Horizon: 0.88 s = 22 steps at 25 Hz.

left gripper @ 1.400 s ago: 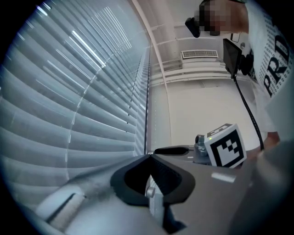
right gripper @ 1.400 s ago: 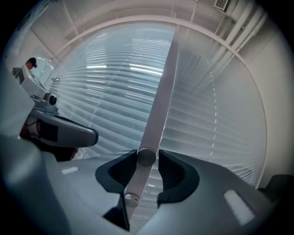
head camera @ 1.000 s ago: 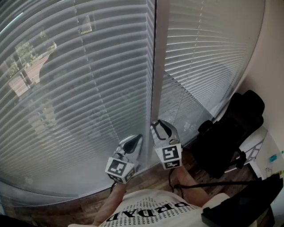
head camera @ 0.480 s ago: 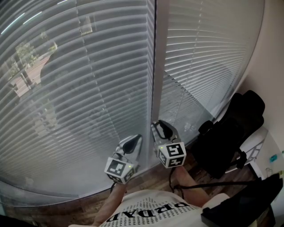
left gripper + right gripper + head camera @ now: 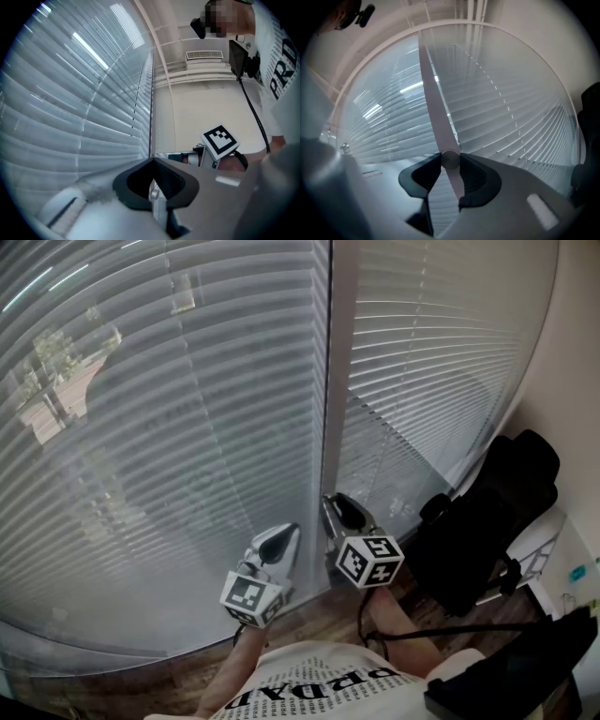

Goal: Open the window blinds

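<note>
Two panels of grey slatted blinds cover the window, a left blind and a right blind, with a vertical post between them. The thin tilt wand hangs in front of the post. My right gripper is shut on the wand's lower end, and its marker cube is rolled over to the right. My left gripper hovers just left of it, close to the left blind's slats. Its pads meet with nothing between them.
A black chair with a bag stands against the right wall, close to the right arm. A white surface and a dark object lie at the lower right. Wood floor shows below the blinds.
My right gripper has rolled to the right about the wand, its cube turning with it. The left blind's slats have changed angle, and less of the outside shows through. The left gripper stayed still.
</note>
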{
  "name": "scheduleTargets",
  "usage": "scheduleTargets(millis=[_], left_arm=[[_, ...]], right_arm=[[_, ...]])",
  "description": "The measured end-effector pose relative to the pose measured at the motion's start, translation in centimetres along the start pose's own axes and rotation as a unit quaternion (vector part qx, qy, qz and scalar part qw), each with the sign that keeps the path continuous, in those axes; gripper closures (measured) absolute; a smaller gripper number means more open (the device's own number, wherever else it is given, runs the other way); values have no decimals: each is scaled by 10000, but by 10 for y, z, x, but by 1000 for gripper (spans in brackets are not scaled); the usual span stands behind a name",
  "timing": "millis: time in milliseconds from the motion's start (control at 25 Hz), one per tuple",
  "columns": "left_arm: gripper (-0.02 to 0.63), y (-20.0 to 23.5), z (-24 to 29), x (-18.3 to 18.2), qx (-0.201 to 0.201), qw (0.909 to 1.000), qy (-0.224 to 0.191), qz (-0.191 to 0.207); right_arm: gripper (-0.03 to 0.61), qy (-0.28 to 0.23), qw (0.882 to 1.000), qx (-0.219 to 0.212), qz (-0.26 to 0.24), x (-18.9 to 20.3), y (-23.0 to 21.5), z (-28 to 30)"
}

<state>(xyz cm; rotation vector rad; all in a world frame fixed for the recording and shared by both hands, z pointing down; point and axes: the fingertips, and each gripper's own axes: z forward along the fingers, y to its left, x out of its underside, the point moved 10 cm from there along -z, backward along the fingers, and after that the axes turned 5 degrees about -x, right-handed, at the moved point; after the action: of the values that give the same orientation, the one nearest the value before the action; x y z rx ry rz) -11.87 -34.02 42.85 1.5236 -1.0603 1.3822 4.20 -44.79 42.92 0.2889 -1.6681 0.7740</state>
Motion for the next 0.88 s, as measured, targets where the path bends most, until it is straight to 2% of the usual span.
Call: scheduleTargets(millis=[160, 240, 320, 400, 480, 640, 760, 880], left_arm=[[621, -1, 0, -2, 24, 10000, -27, 5], [621, -1, -1, -1, 43, 10000, -59, 17], [621, -2, -1, 0, 66, 9999, -78, 50], [621, -2, -3, -1, 64, 9999, -94, 69], [621, -2, -4, -2, 35, 9999, -80, 64], [621, -3, -5, -2, 34, 10000, -91, 17], [621, -3, -4, -2, 17, 10000, -77, 9], [621, -4, -4, -1, 8, 10000, -59, 10]], right_arm=[[445, -50, 9996, -28, 290, 1, -2, 1], [445, -55, 9997, -21, 236, 1, -1, 1], [443, 39, 9999, 8, -114, 0, 0, 0], [443, 220, 9967, 80, -782, -3, 3, -1], [443, 377, 9879, 143, -1496, -6, 8, -3], [442, 543, 9671, 152, -2480, -10, 15, -5], [428, 647, 9444, 144, -3221, -13, 20, -2], [425, 790, 9237, 88, -3748, -12, 22, 3]])
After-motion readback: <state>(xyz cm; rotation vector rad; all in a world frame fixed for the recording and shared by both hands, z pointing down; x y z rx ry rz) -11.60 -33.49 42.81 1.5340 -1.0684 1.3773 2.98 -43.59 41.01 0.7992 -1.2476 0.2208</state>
